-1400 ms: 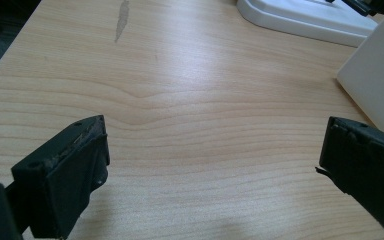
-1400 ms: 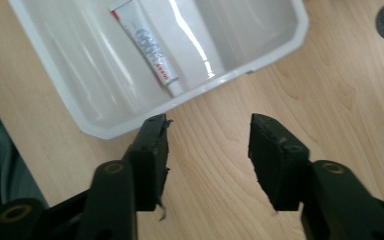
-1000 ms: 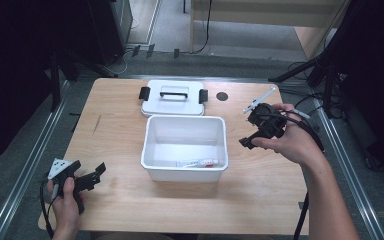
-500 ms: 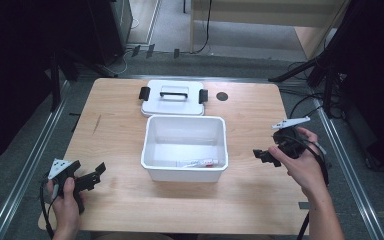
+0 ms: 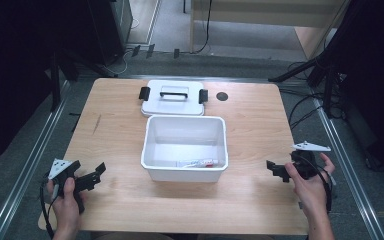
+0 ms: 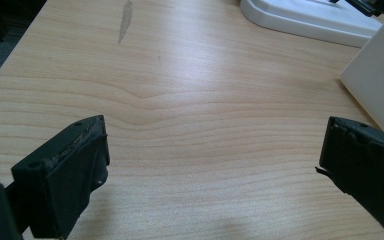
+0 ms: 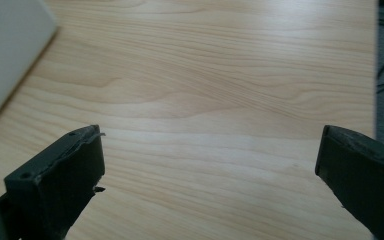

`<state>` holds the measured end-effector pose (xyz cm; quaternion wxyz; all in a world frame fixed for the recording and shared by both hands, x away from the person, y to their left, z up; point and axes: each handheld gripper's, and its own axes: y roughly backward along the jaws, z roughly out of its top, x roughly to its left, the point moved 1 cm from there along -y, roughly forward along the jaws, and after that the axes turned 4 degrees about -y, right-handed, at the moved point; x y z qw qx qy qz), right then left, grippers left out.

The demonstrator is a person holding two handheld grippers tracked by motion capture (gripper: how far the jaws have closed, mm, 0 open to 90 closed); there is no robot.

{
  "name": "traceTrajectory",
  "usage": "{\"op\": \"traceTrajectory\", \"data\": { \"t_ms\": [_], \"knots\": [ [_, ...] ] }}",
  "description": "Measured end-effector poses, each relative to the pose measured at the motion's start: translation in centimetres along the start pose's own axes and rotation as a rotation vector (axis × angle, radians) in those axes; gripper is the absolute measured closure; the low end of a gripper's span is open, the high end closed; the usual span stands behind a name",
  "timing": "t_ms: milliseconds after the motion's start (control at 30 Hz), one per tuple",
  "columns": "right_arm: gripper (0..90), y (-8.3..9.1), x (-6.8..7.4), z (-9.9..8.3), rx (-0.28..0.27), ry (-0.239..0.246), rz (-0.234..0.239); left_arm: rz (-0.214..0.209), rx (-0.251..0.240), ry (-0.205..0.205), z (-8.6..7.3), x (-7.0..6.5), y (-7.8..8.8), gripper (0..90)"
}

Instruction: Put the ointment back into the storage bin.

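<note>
A white open bin [image 5: 152,150] stands in the middle of the wooden table, and a white tube with red print [image 5: 197,163] lies on its floor by the near wall. At the table's front left my left gripper [image 5: 96,176] [image 6: 215,160] rests open over bare wood, its jaws wide apart, with the bin's corner [image 6: 380,75] to its right. My right gripper [image 5: 276,171] [image 7: 210,165] is low over the table's right front, pointing toward the bin. Its jaws have just been opening and stand wide with nothing between them.
The bin's white lid [image 5: 172,97], with a handle and black latches, lies flat just behind the bin. A small dark round hole [image 5: 222,96] is in the tabletop to the lid's right. Cables and stands crowd the floor past the table's right edge [image 5: 300,150].
My right hand has dropped from beside the bin's far right corner toward the table's right front, and its jaws have widened. The left hand has not moved.
</note>
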<state>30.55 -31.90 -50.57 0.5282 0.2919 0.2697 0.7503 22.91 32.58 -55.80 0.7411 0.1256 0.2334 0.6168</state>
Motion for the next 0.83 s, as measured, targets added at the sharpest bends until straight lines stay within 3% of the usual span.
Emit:
{"op": "traceTrajectory", "data": {
  "t_ms": [200, 500, 633, 700, 833],
  "knots": [
    [0.0, 0.0, -1.8, -2.4, -0.069, -0.028, -0.031, 0.002, -0.001, 0.001, 0.0, 0.0, 0.0, 0.0],
    [0.0, 0.2, -4.1, -5.5, -0.138, -0.074, -0.042, 0.005, 0.001, 0.003, 0.0, 0.0, 0.0, 0.0],
    [0.0, 0.8, -4.4, -6.2, -0.188, -0.086, -0.036, 0.007, 0.0, 0.003, 0.0, 0.0, 0.0, 0.0],
    [0.0, 1.0, -4.4, -6.3, -0.201, -0.08, -0.048, 0.006, 0.001, 0.005, 0.0, 0.0, 0.0, 0.0],
    [0.0, 1.6, -3.5, -6.4, -0.278, -0.047, -0.07, 0.008, -0.003, 0.024, 0.0, 0.2, 0.0, 0.0]
  ]
}}
